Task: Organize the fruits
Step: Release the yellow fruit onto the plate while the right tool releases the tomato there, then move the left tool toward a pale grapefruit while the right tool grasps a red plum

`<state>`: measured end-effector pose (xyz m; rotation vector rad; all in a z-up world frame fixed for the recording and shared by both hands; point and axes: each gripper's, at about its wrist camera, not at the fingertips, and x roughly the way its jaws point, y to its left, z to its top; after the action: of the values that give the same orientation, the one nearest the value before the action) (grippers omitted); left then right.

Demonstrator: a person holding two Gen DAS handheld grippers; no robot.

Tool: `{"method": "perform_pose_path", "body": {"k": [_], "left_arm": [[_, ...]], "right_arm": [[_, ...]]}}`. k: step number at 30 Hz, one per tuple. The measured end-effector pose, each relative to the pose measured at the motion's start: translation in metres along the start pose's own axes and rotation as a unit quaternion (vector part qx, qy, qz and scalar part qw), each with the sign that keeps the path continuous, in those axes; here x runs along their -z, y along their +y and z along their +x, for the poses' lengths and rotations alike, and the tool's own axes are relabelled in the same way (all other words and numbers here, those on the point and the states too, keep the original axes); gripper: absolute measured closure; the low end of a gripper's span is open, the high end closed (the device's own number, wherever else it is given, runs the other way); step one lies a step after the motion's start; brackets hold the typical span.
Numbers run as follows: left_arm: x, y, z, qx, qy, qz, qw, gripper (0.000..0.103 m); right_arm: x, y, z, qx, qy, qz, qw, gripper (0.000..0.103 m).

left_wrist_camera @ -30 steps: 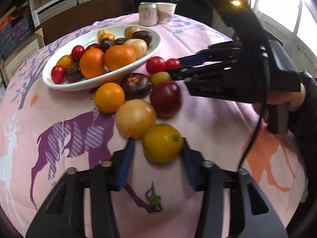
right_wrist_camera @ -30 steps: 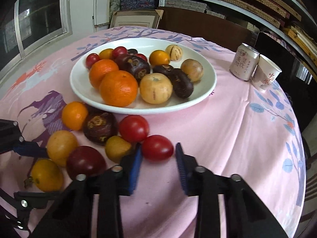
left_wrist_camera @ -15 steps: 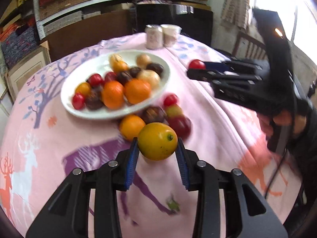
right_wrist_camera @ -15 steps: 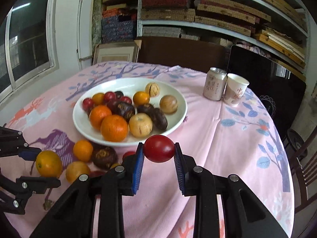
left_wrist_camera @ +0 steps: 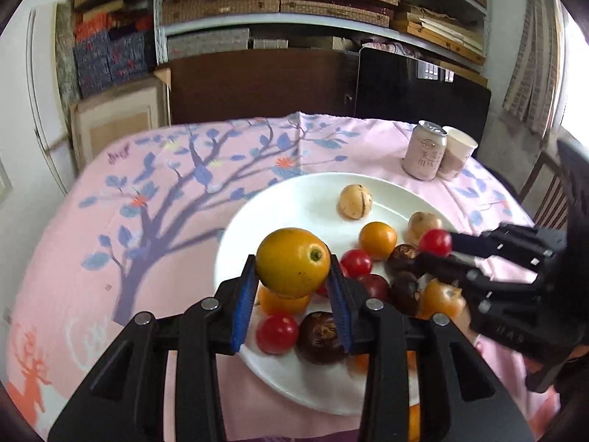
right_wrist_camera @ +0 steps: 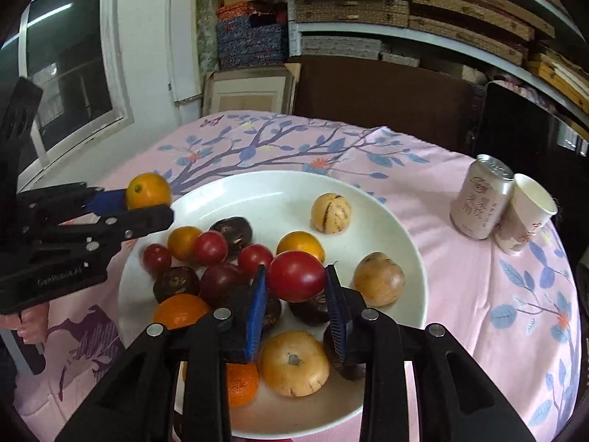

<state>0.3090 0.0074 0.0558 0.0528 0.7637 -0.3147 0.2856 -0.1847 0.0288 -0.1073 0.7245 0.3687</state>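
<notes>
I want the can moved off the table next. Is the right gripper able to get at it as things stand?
Probably not yet. The right gripper is shut on a red tomato above the white plate, so its jaws are occupied. The way to the can looks free, though the paper cup stands right beside it.

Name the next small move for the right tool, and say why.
Probably lower and open: the right tool grips a red tomato above the white plate, hovering over piled fruit; bare plate lies just ahead.

Both grippers, the left gripper point(left_wrist_camera: 292, 296) and the right gripper point(right_wrist_camera: 296, 307), are matte black plastic with ridged blue pads point(right_wrist_camera: 256, 311), silver screws point(left_wrist_camera: 210, 304) and white lettering.
</notes>
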Motion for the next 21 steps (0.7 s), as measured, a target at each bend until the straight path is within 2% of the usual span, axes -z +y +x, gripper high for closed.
{"method": "perform_pose_path", "body": {"k": [1, 2, 3, 4, 6, 8, 10, 11, 13, 14, 16, 18, 19, 20, 21], "left_arm": [[0.0, 0.004, 0.003, 0.015, 0.008, -0.017, 0.9997, 0.049], [0.0, 0.007, 0.004, 0.018, 0.012, -0.029, 0.9994, 0.004], [0.003, 0.01, -0.001, 0.004, -0.001, -0.034, 0.9994, 0.004], [0.007, 0.009, -0.006, -0.018, -0.015, -0.032, 0.9992, 0.005], [0.015, 0.005, -0.021, -0.051, -0.037, -0.007, 0.998, 0.004], [0.024, 0.0, -0.037, -0.054, -0.043, 0.022, 0.9974, 0.004], [0.038, -0.006, -0.054, -0.052, -0.043, 0.047, 0.9966, 0.004], [0.045, -0.009, -0.062, -0.049, -0.042, 0.056, 0.9963, 0.004], [0.062, -0.016, -0.076, -0.036, -0.04, 0.07, 0.9961, 0.004], [0.069, -0.018, -0.082, -0.026, -0.037, 0.077, 0.996, 0.004], [0.082, -0.027, -0.088, -0.012, -0.021, 0.099, 0.9947, 0.004], [0.092, -0.033, -0.095, -0.009, -0.015, 0.11, 0.9938, 0.004], [0.096, -0.035, -0.099, -0.001, -0.014, 0.113, 0.9935, 0.004], [0.1, -0.037, -0.102, 0.01, -0.013, 0.115, 0.9932, 0.004], [0.104, -0.039, -0.105, 0.017, -0.013, 0.116, 0.993, 0.004]], "right_arm": [[0.001, 0.002, -0.002, 0.002, -0.01, -0.008, 1.0, 0.029], [0.004, 0.003, -0.008, 0.031, -0.029, -0.012, 0.999, 0.005], [0.008, 0.003, -0.017, 0.051, -0.055, -0.011, 0.997, 0.004], [0.012, 0.001, -0.027, 0.045, -0.069, -0.007, 0.997, 0.004], [0.019, -0.003, -0.044, 0.028, -0.059, 0.008, 0.998, 0.004], [0.028, -0.002, -0.063, 0.032, -0.06, 0.012, 0.998, 0.004], [0.045, 0.006, -0.079, 0.026, -0.047, 0.003, 0.999, 0.004], [0.055, 0.011, -0.083, 0.037, -0.029, -0.001, 0.999, 0.004], [0.075, 0.024, -0.079, 0.084, 0.038, 0.0, 0.996, 0.004], [0.085, 0.029, -0.076, 0.091, 0.063, 0.013, 0.994, 0.004], [0.099, 0.036, -0.069, 0.063, 0.085, 0.055, 0.993, 0.004], [0.11, 0.038, -0.059, 0.064, 0.112, 0.099, 0.987, 0.004], [0.115, 0.039, -0.053, 0.065, 0.12, 0.116, 0.984, 0.003], [0.117, 0.042, -0.052, 0.074, 0.109, 0.117, 0.984, 0.004], [0.12, 0.046, -0.053, 0.084, 0.09, 0.106, 0.987, 0.011]]}}
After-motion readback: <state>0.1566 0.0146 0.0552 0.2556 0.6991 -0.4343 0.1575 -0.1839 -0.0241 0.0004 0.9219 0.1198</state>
